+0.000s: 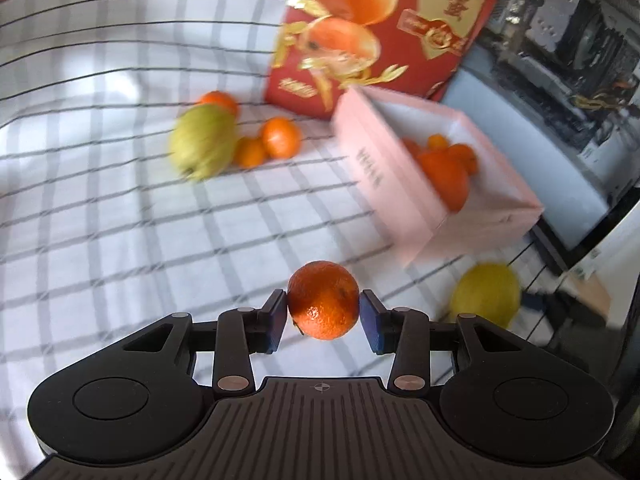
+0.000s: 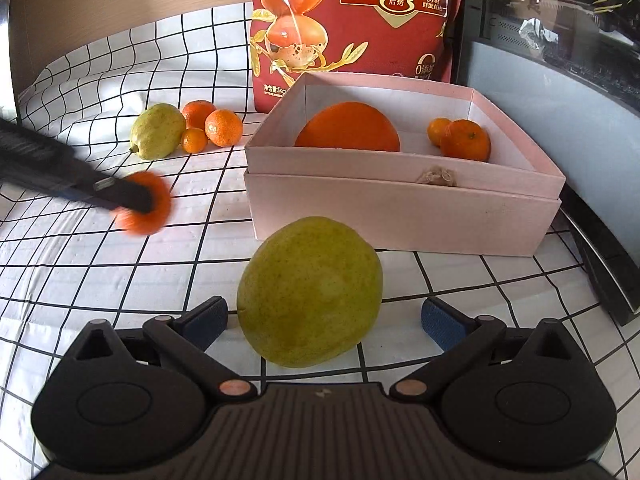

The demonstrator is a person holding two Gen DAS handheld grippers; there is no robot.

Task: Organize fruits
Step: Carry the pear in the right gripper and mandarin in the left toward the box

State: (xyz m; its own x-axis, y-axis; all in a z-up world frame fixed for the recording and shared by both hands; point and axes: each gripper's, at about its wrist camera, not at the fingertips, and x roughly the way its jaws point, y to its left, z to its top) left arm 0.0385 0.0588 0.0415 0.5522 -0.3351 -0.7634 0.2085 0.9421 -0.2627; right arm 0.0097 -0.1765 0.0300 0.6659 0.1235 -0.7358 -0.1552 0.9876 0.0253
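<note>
Box (image 2: pixel 400 216) has three fruits so far, we've got a mandarin (image 1: pixel 323 300) pinched in the left gripper (image 1: pixel 323 312), right gripper (image 2: pixel 324 320) gaping around a pear (image 2: pixel 310 292), four more waiting at the cloth's (image 2: pixel 120 280) far edge.

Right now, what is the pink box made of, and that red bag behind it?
The pink box looks like matte cardboard: flat, stiff walls with sharp folded edges, white inside, no shine. The red bag looks like glossy plastic film, since light glints off its printed front; whether it is foil-lined I cannot tell.
</note>
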